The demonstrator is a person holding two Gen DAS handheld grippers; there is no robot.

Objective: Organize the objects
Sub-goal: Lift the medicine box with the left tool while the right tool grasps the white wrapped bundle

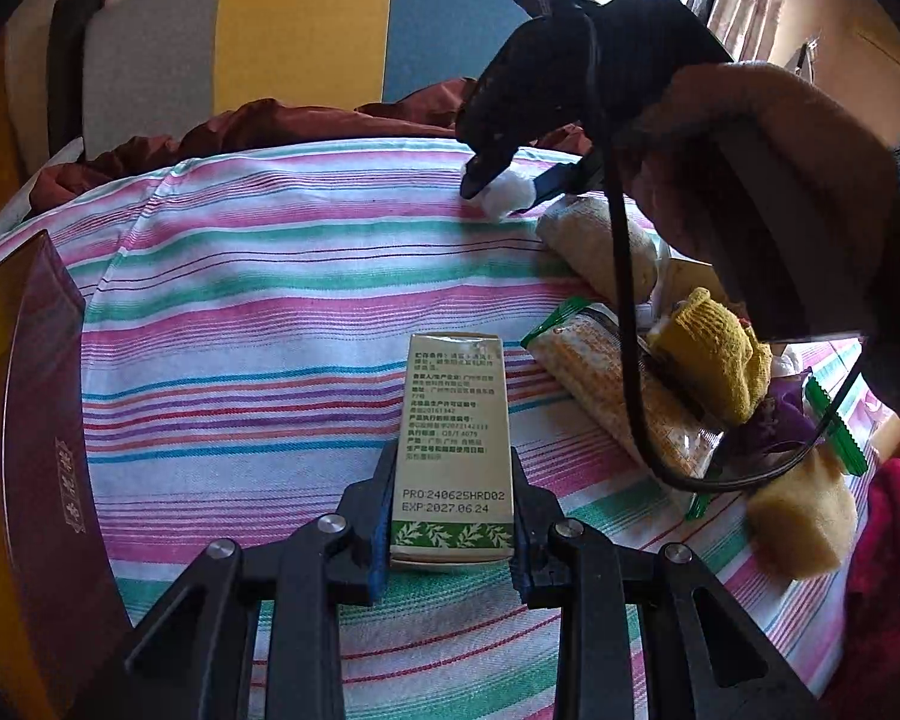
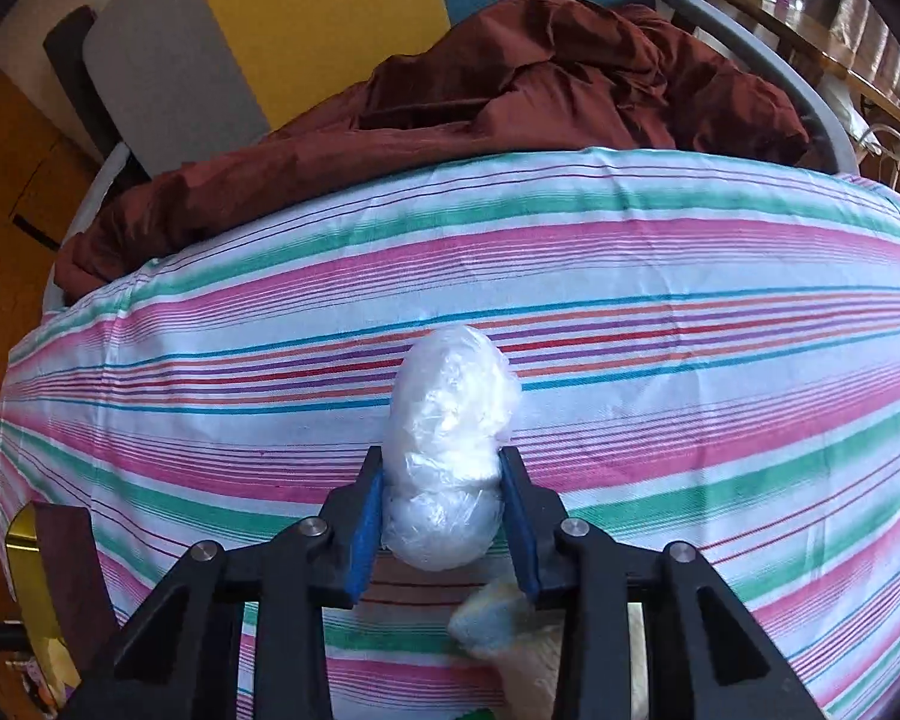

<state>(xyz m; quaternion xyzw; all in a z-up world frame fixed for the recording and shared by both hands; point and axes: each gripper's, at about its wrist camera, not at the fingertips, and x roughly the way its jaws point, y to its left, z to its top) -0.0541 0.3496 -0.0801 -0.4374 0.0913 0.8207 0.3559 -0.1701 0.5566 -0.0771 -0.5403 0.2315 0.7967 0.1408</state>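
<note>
Wide free area of striped cloth (image 2: 630,252) across the middle of the counter, no objects there. At far edge, crumpled dark red fabric (image 2: 510,96) along the border. At left edge, dark red box (image 1: 48,450), standing close to the rim. On right side, crowded pile: corn packet (image 1: 600,378), yellow knitted piece (image 1: 720,354), beige roll (image 1: 594,246), sponge-like block (image 1: 804,516); little room between them. Left gripper (image 1: 450,516) narrow, clamped on green carton (image 1: 453,438) above the cloth near the front. Right gripper (image 2: 444,498) closed around white plastic-wrapped bundle (image 2: 450,420), pads pressing its sides, near the far edge beside the pile. Black cable (image 1: 624,300) hanging across the pile.
</note>
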